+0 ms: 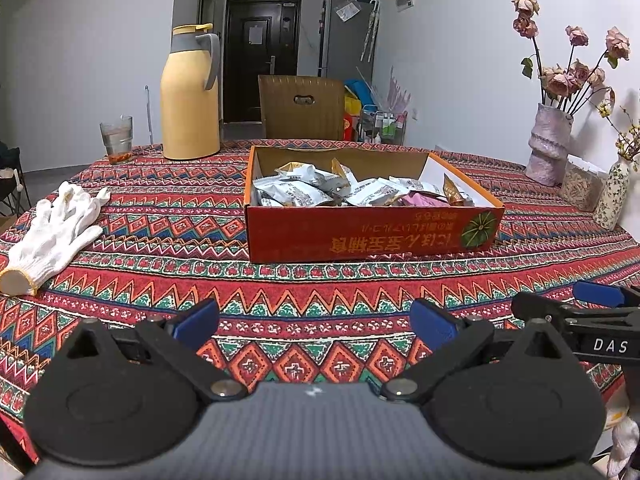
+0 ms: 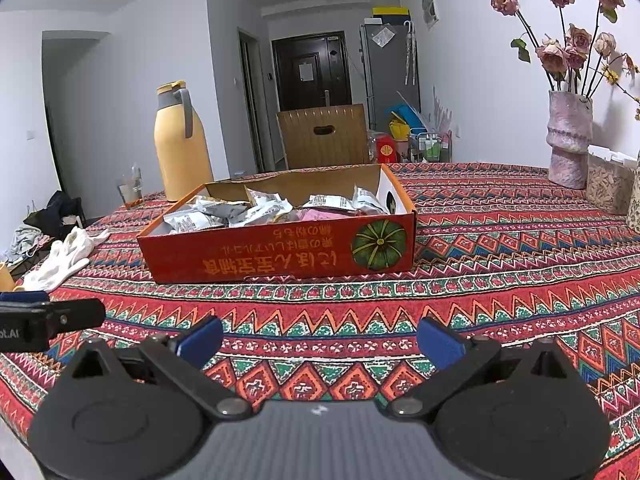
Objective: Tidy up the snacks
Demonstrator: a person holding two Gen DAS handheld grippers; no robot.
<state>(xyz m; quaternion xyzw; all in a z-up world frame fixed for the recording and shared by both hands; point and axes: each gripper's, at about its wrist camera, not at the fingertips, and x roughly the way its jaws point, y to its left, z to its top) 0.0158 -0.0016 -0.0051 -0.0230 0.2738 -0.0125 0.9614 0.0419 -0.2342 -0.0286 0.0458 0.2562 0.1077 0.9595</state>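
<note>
Left wrist view: nearest is the left tool point(image 1: 314, 320), black frame with blue finger pads, spread wide and holding nothing, low over the surface point(image 1: 280, 288) with its red patterned cloth. It sits level, aimed toward 12 o'clock. Straight ahead at 12 stands the orange open-top cardboard box with a green pumpkin print point(image 1: 372, 236). Silver, white, orange and pink wrapped snack packets point(image 1: 320, 192) lie piled loosely inside it, none seen loose on the cloth. That fits packets gathered in, or packets waiting to be sorted; can't tell which. White knit cotton glove point(image 1: 52, 232) at 10 o'clock, yellow thermos jug with grey handle point(image 1: 190, 96) at 11, well apart from the box. The other tool's tip pokes in at 3 o'clock.

Right wrist view: right tool point(image 2: 320, 340) nearest, same build, fingers released and wide, empty, level above the cloth, pointing at 12. Box sits at 11 to 12 o'clock, long side facing, probably placed centrally so both tools reach it. Packets heaped within. Both tools are side by side, back from the box, touching nothing.
</note>
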